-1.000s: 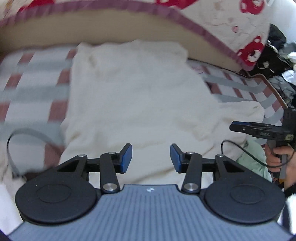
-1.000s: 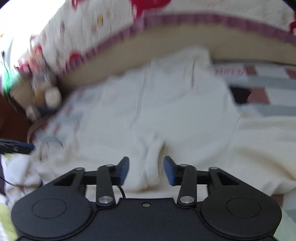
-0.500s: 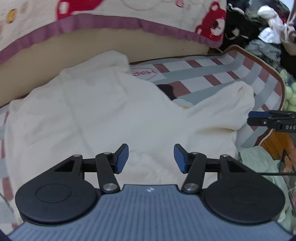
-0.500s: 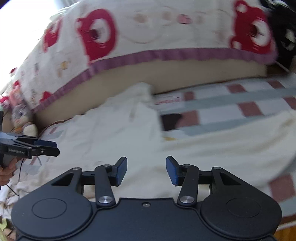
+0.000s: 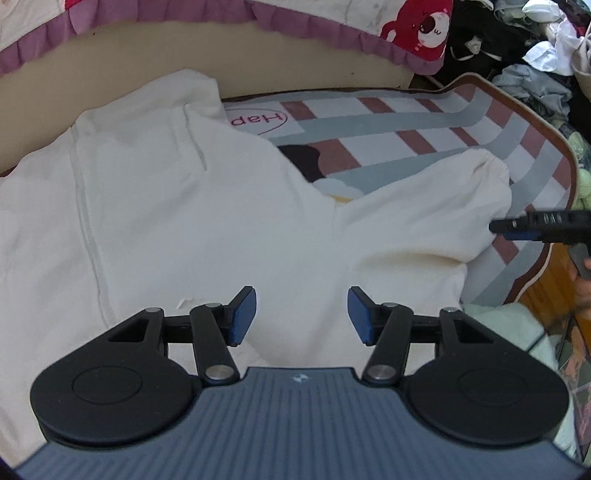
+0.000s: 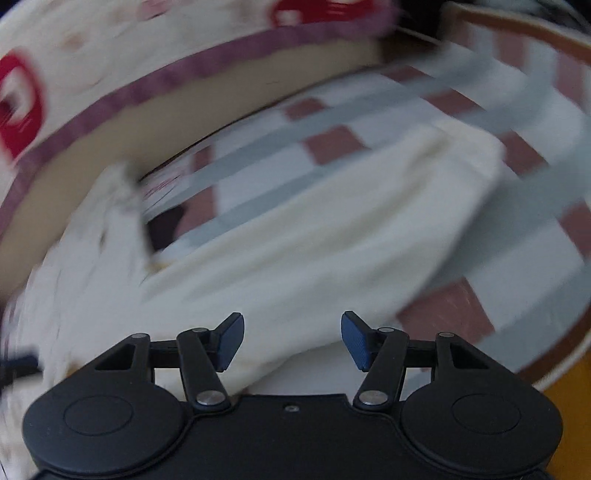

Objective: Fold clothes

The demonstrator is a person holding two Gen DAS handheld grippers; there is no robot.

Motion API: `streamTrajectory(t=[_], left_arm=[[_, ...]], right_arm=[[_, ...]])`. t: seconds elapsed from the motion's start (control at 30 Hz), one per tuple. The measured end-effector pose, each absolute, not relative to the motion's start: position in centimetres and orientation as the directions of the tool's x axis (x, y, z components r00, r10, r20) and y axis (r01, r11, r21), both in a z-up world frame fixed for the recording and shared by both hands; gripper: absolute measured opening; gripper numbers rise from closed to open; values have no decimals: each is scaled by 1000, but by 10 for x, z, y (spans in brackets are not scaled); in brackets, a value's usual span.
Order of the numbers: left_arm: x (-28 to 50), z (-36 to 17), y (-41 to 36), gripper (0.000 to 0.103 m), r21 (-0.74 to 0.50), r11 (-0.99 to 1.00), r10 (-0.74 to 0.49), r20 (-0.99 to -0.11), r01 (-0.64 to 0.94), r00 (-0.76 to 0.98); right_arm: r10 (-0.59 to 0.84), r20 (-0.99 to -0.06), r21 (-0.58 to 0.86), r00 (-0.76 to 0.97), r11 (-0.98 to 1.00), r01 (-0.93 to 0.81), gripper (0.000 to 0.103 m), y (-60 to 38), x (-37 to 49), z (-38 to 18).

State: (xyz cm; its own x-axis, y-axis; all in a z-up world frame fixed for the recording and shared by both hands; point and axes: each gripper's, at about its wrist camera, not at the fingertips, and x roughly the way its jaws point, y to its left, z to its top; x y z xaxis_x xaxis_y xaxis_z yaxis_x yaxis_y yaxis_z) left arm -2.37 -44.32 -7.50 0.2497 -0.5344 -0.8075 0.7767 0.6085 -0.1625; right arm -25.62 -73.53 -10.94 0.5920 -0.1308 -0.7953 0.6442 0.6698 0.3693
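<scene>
A cream-white sweatshirt [image 5: 177,206] lies spread flat on a striped mat, its sleeve [image 5: 436,199] reaching out to the right. My left gripper [image 5: 301,314] hovers open above the body of the garment near the armpit, nothing between its blue pads. In the blurred right wrist view the sleeve [image 6: 332,221] runs diagonally across the mat. My right gripper [image 6: 291,341] hangs over the sleeve with its jaws opening and no cloth pinched. The right gripper [image 5: 535,225] also shows at the right edge of the left wrist view, just past the cuff.
The mat [image 5: 388,129] has red, grey and white stripes and a brown border. A bed edge with a purple-frilled bear-print cover [image 5: 332,33] runs along the back. A heap of clothes [image 5: 535,55] sits at the far right, and pale green fabric [image 5: 517,325] lies near the mat's corner.
Both grippers have swept sideways across the garment towards the sleeve side. The right gripper's jaws have widened. The right view has rolled and is blurred.
</scene>
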Motion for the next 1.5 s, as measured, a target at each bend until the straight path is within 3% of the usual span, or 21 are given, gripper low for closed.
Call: streamTrajectory(t=[0.17, 0.3, 0.4, 0.53, 0.6, 0.63, 0.77, 0.87, 1.03, 1.1, 1.13, 1.17, 1.27, 1.33, 1.4, 1.47, 1.5], left_arm=[[-27, -78, -430, 56, -88, 617, -489, -822, 782, 293], [-20, -80, -424, 57, -108, 636, -482, -828, 764, 285], [-17, -80, -421, 57, -138, 643, -497, -823, 753, 274], [-15, -81, -421, 57, -137, 650, -494, -824, 747, 279], [-14, -82, -420, 57, -142, 655, -494, -824, 742, 279], [-13, -82, -419, 57, -144, 657, -493, -825, 740, 277], [-9, -75, -419, 57, -125, 630, -479, -839, 766, 258], [1, -59, -411, 57, -124, 636, -499, -819, 762, 283], [22, -39, -377, 57, -194, 709, -527, -784, 678, 328], [25, -40, -360, 57, -218, 740, -525, -779, 636, 344], [27, -41, -352, 57, -232, 753, -523, -778, 616, 347], [29, -45, -347, 57, -246, 761, -520, -785, 601, 336], [33, -56, -338, 57, -227, 780, -470, -828, 584, 306], [26, -54, -337, 57, -160, 771, -442, -831, 616, 338], [19, -51, -338, 57, -144, 736, -467, -815, 662, 342], [12, -48, -349, 57, -167, 681, -521, -794, 713, 313], [9, -47, -356, 57, -178, 651, -547, -784, 738, 294]], right_arm=[[-157, -788, 454, 596, 506, 733, 64, -747, -267, -137], [-172, -756, 524, 631, 419, 742, 64, -748, -266, -155], [-120, -760, 492, 639, 536, 686, 64, -734, -243, -156], [-154, -765, 452, 625, 562, 693, 66, -729, -224, -159], [-163, -748, 458, 643, 574, 679, 46, -731, -221, -159], [-162, -748, 447, 644, 594, 669, 13, -731, -218, -159], [-276, -726, 241, 630, 756, 609, 13, -692, -211, -116], [-270, -636, 218, 723, 836, 504, 12, -661, -205, -73], [-20, -515, 271, 857, 944, 185, 11, -607, -175, -25], [165, -495, 314, 853, 949, -2, 10, -571, -162, -21], [276, -497, 344, 822, 933, -106, 4, -549, -156, -25], [304, -514, 353, 802, 927, -125, 3, -528, -152, -33], [342, -596, 348, 727, 925, -150, 14, -471, -145, -65], [321, -660, 299, 680, 942, -155, 16, -456, -149, -84], [326, -660, 305, 677, 940, -155, 20, -467, -161, -85], [331, -656, 329, 679, 934, -137, 44, -486, -176, -83], [330, -650, 348, 684, 930, -118, 45, -496, -181, -83]])
